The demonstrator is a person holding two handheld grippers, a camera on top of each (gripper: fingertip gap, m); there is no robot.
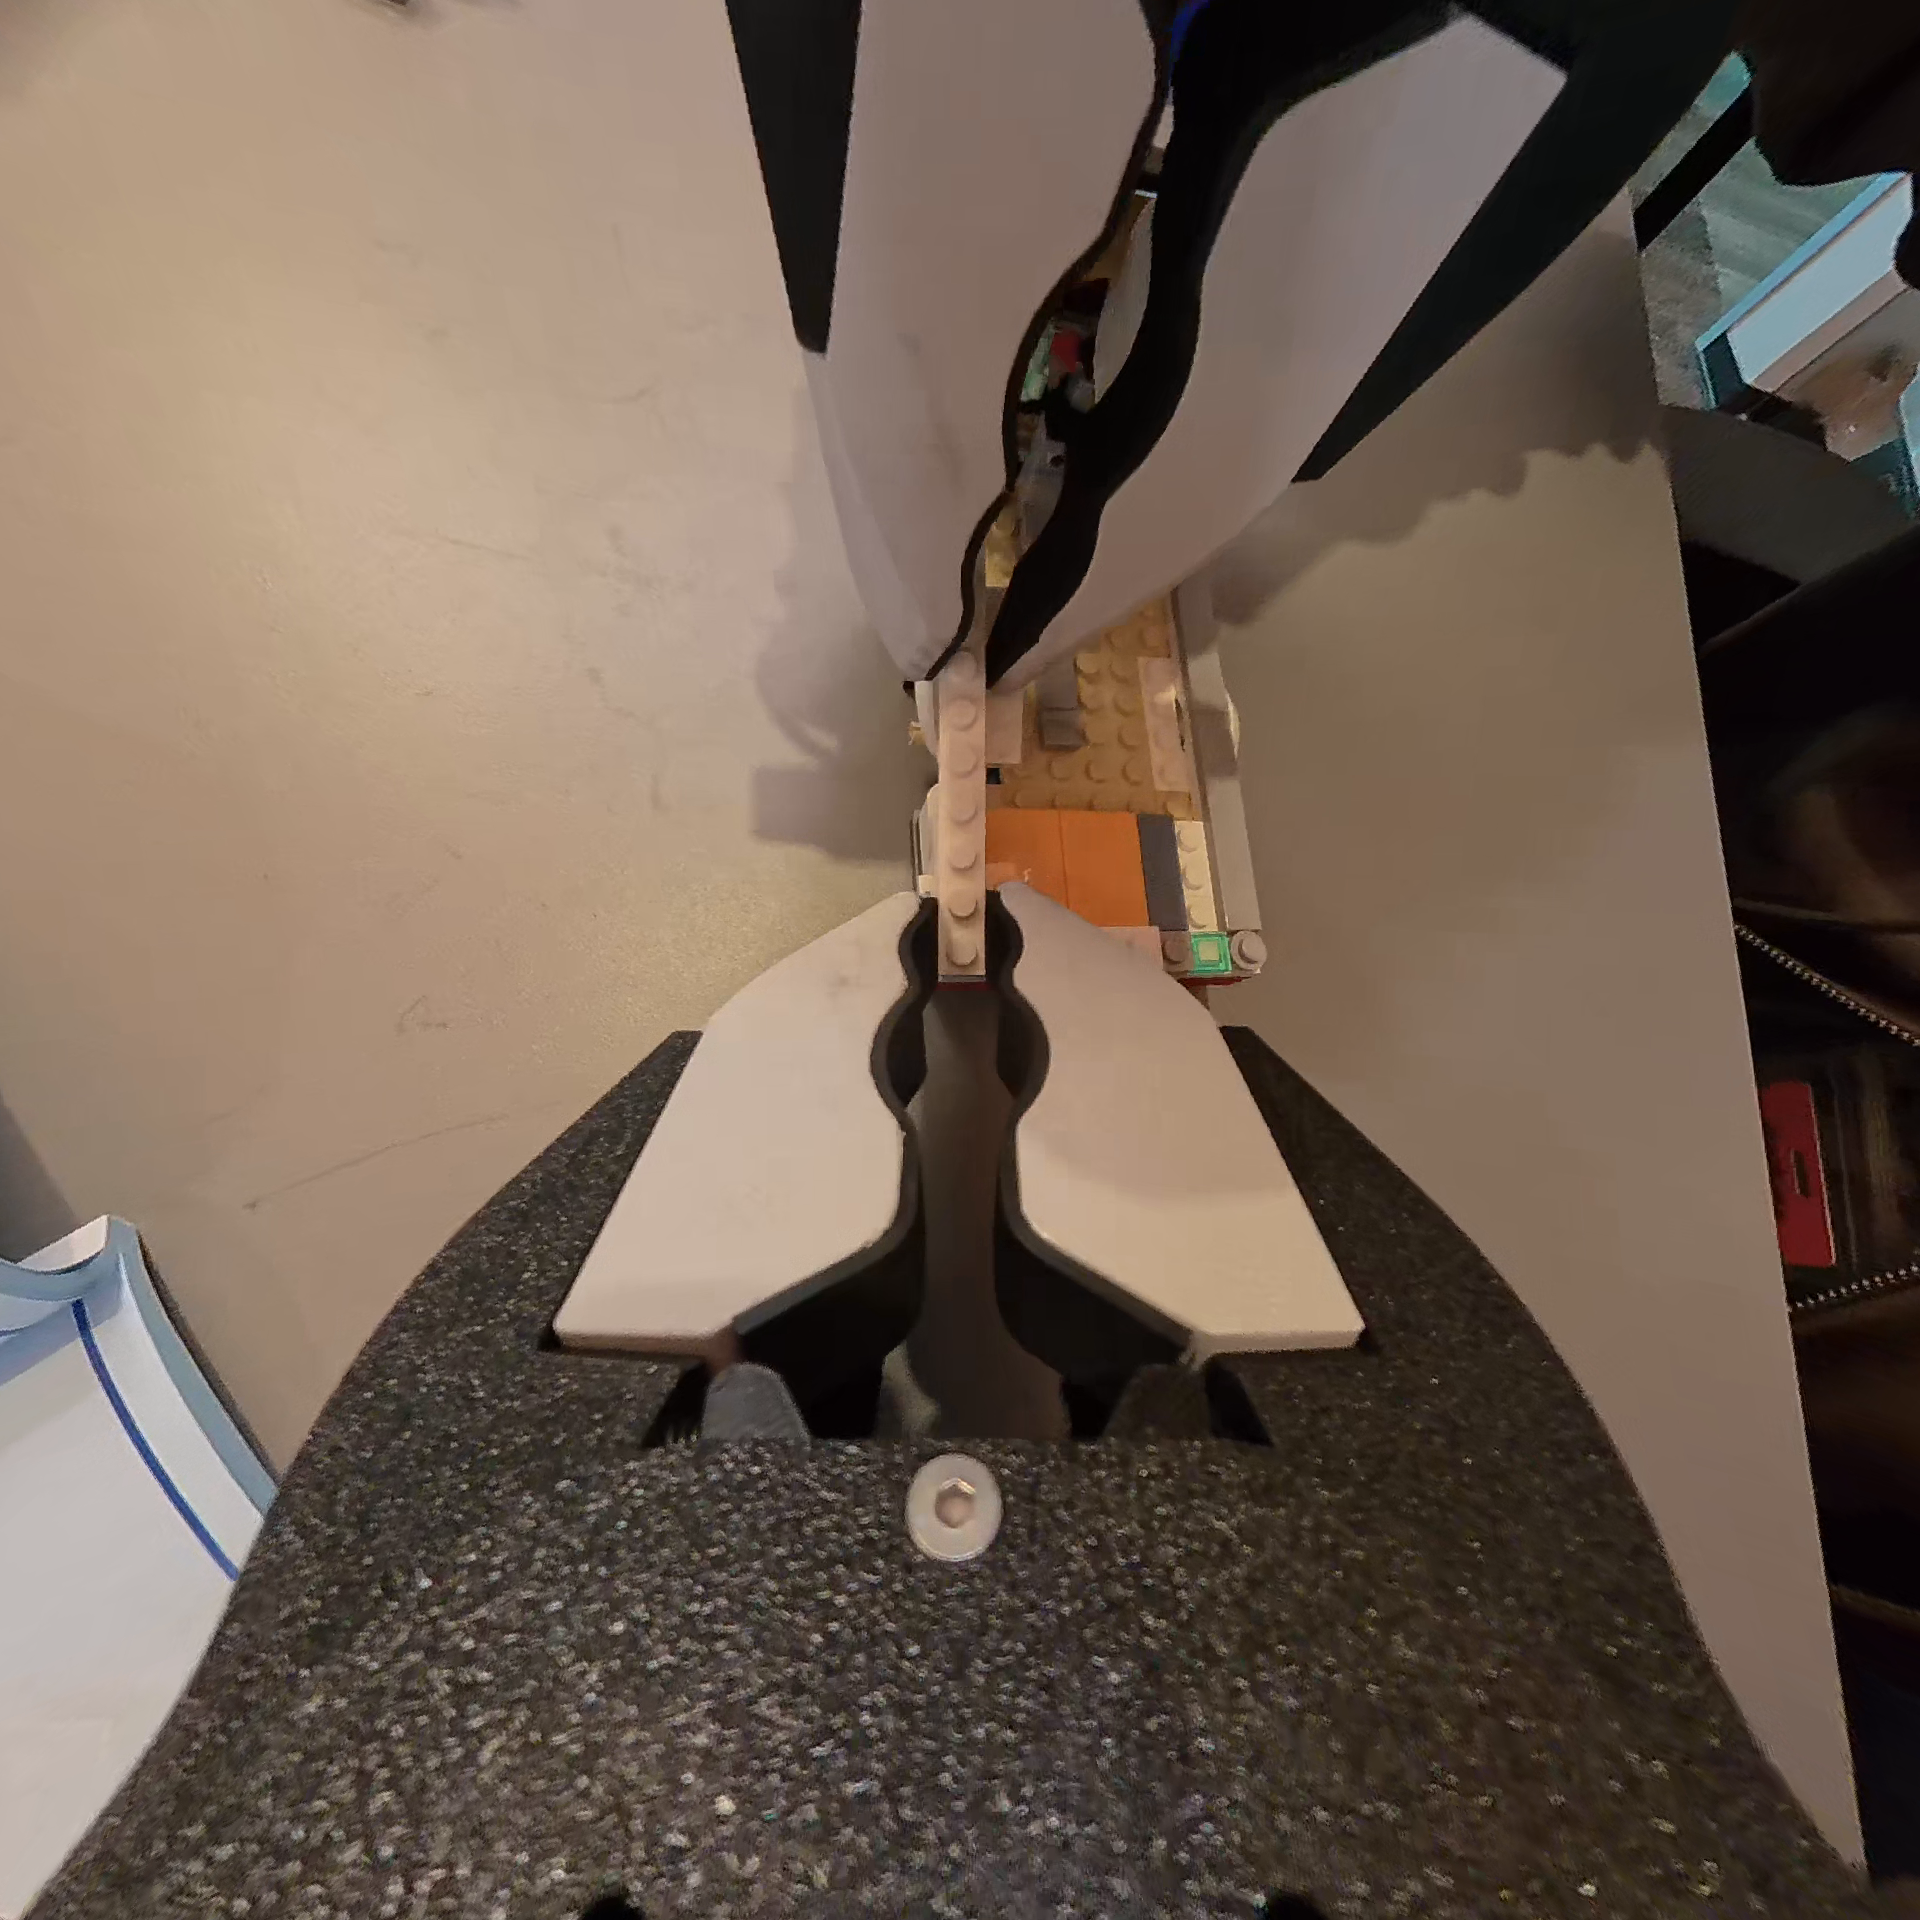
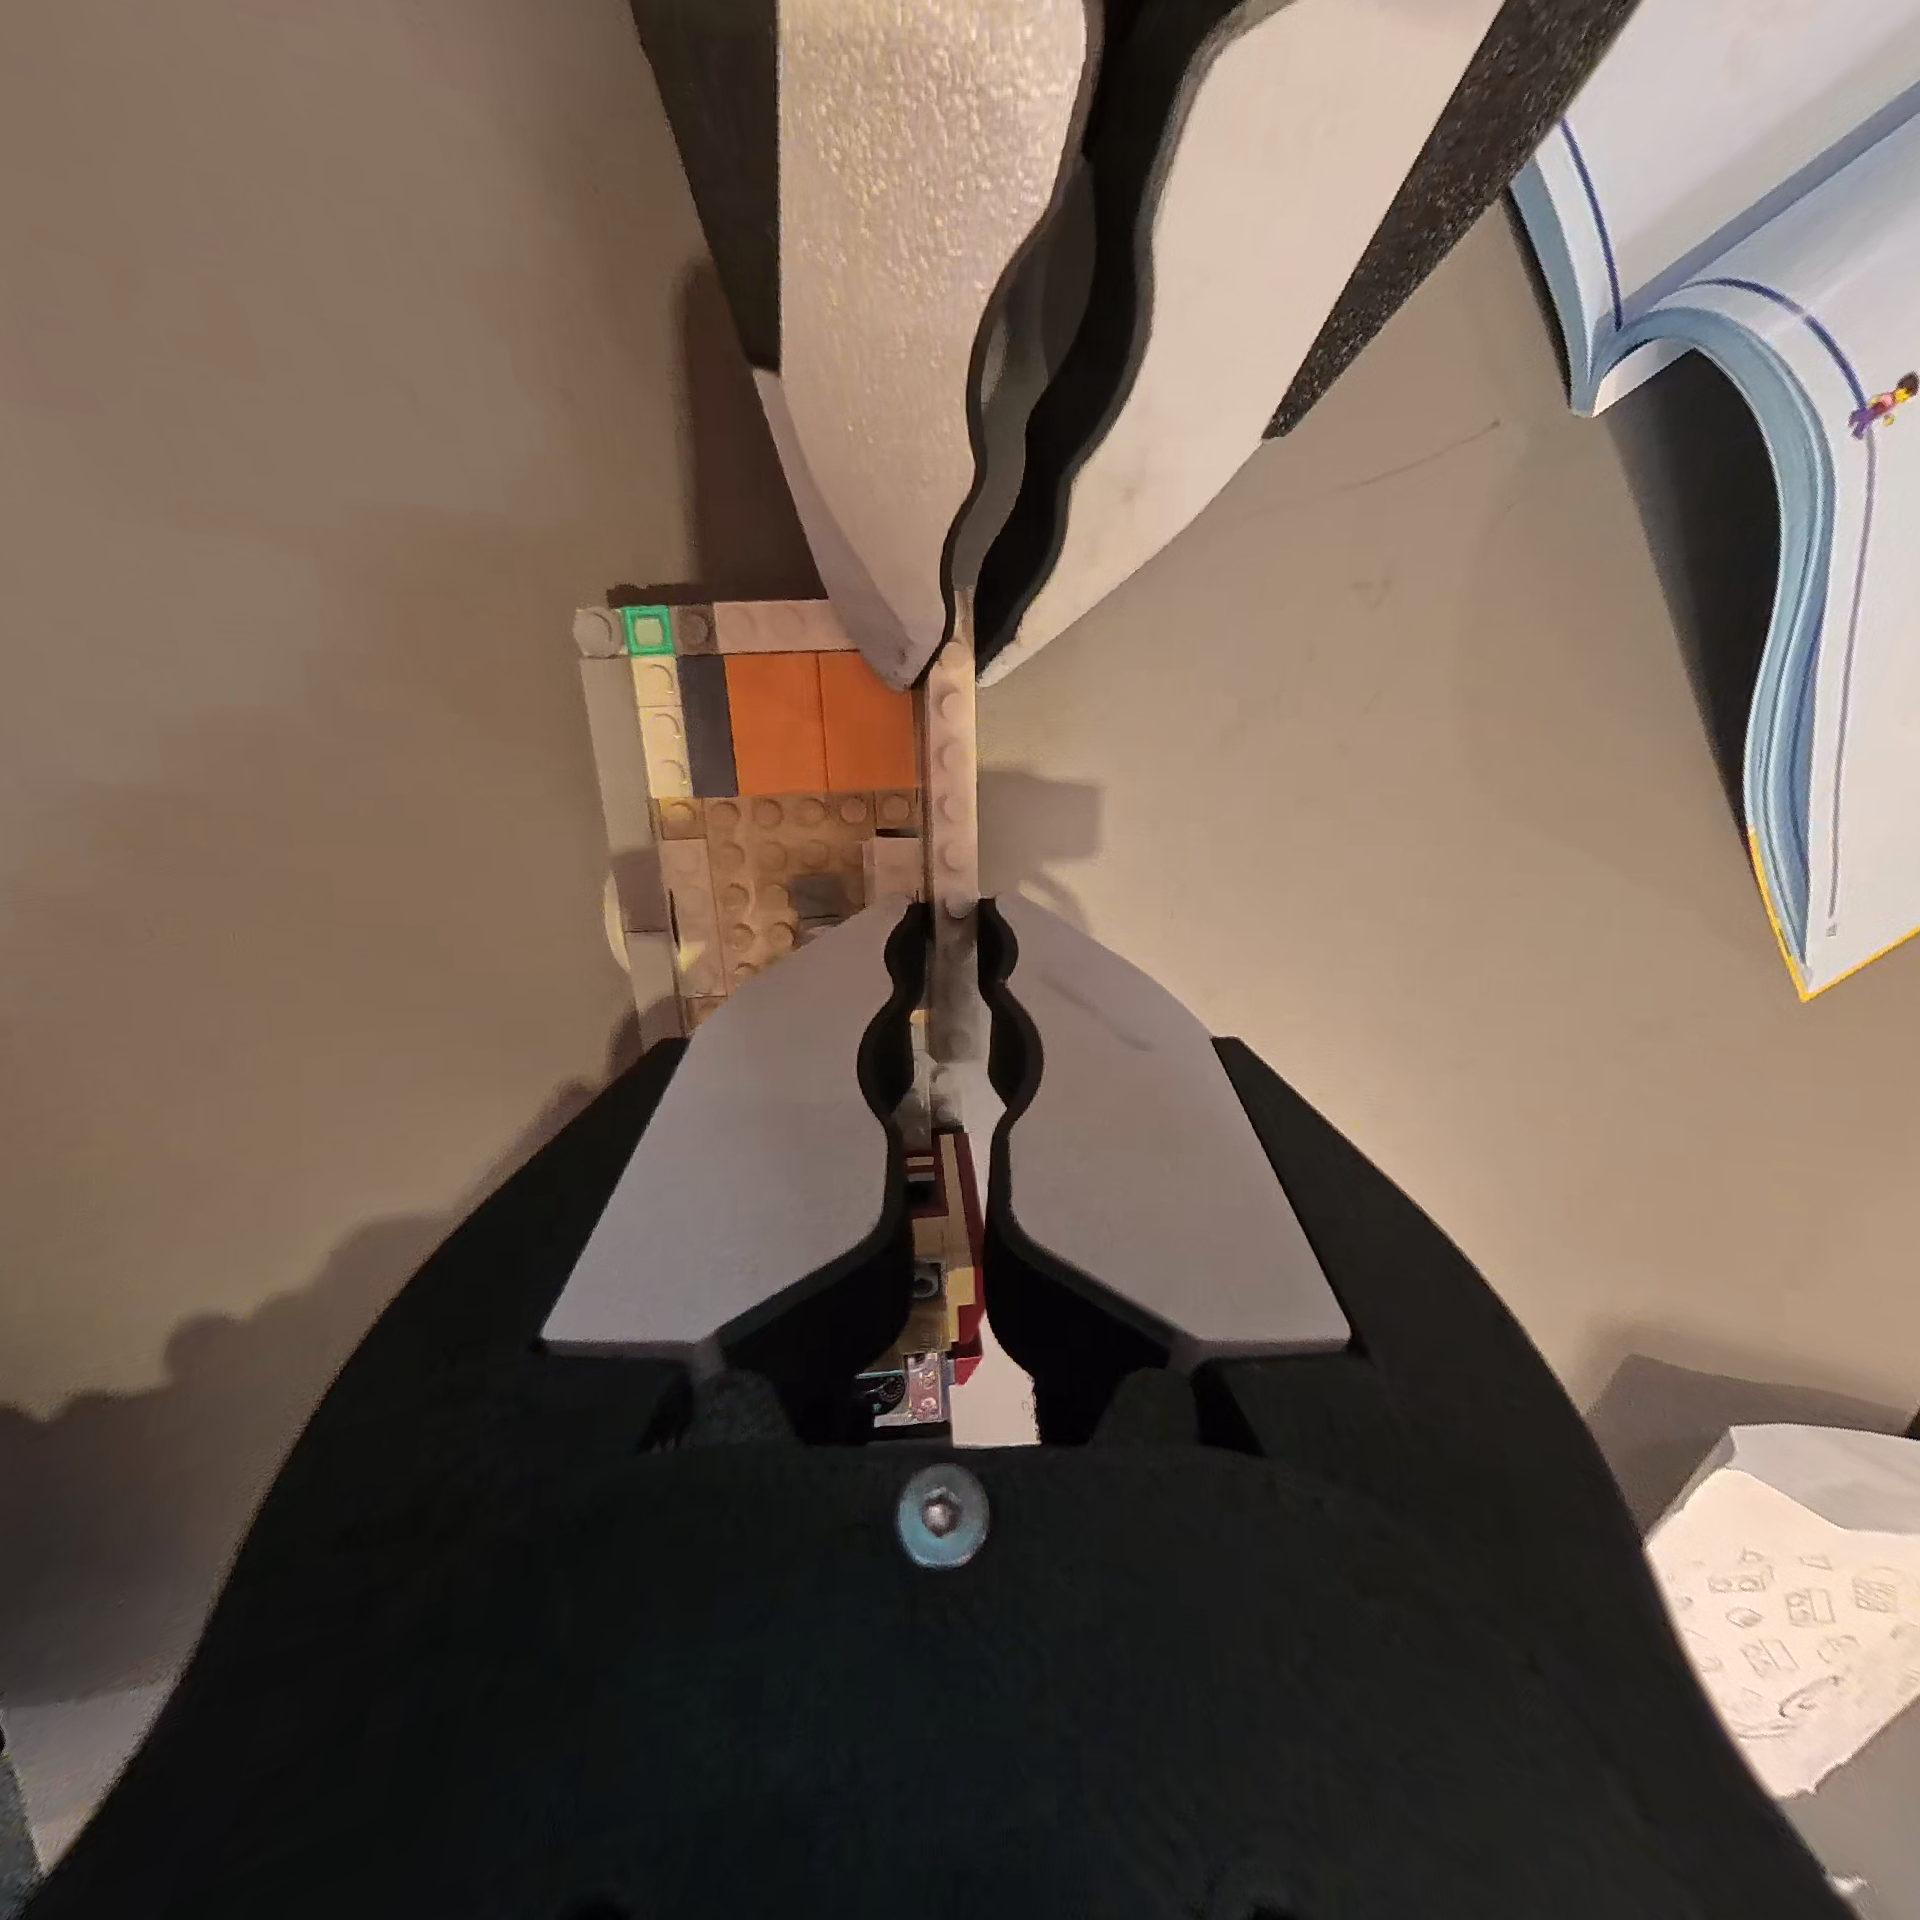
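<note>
While no brand mark or legible writing shows anywhere, an open booklet (image 2: 1714, 436) with blue-edged pages lies well off from the brick model (image 1: 1101, 821), and a printed sheet (image 2: 1787, 1621) of small line drawings lies farther off on the beige worktop (image 1: 416, 520). Left gripper (image 1: 961, 914) narrowed, fingers (image 1: 831, 997) pressed on one end of the pale studded plate (image 1: 961, 810) along the model's edge. Right gripper (image 2: 951, 920) likewise narrowed on the plate's opposite end. Both grippers crowded over the model, hiding parts of its tan and orange top. Dark clutter beyond the worktop edge.
</note>
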